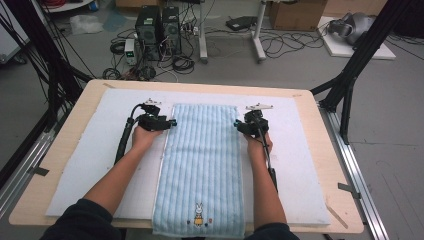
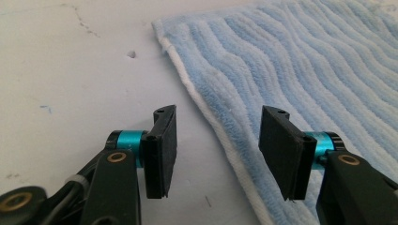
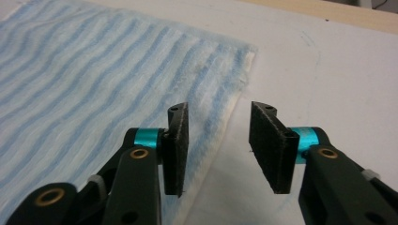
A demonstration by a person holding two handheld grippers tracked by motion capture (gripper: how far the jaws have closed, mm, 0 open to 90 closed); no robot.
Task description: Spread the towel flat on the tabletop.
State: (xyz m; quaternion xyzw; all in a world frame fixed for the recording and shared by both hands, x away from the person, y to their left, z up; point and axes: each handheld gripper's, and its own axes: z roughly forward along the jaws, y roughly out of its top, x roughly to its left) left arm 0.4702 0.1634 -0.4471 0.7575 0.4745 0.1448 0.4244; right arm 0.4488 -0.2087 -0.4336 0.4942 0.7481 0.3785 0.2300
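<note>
A lab: computer towers [image 1: 159, 31], floor cables [image 1: 280, 42], black camera frame [image 1: 361, 55].

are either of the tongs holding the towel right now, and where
Neither. The left tongs and right tongs stand open astride the blue towel's long edges, gripping nothing.

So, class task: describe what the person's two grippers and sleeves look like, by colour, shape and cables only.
Each gripper, left gripper and right gripper, is black, with two flat rectangular ribbed pads, teal collars, brass-coloured pivots and a grey three-cornered plate on top. A black cable trails from each. The sleeves are dark.
</note>
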